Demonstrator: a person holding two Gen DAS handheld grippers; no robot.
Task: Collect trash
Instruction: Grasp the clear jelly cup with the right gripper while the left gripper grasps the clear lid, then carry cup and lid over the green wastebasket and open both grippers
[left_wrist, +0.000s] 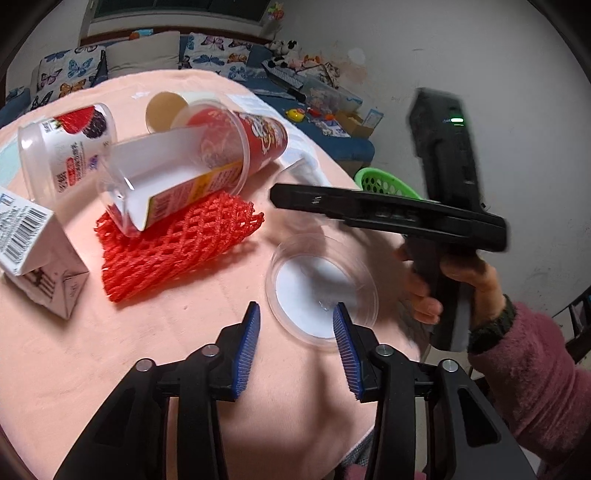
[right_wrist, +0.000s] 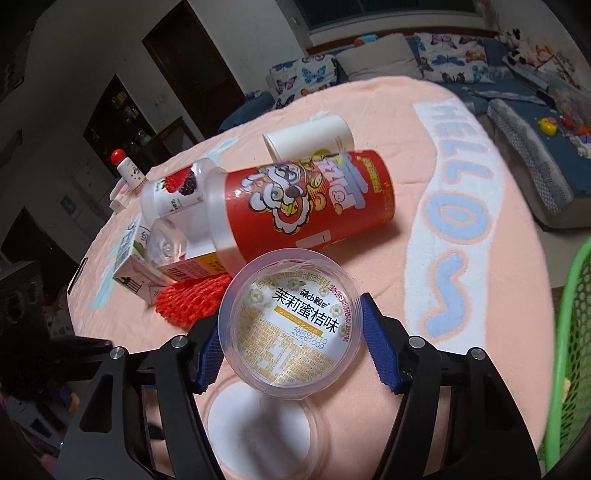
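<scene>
A clear plastic cup with a printed label sits between the blue pads of my right gripper, which is shut on it and holds it above the table. Below it a clear round lid lies flat on the peach cloth. In the left wrist view that lid lies just ahead of my left gripper, which is open and empty, its right pad over the lid's rim. The right gripper hovers above the lid, held by a hand in a pink sleeve.
A red canister, a berry yogurt bottle, a box in a clear tub, a red foam net, a milk carton and a white paper cup crowd the table's left. A green basket stands beyond the right edge.
</scene>
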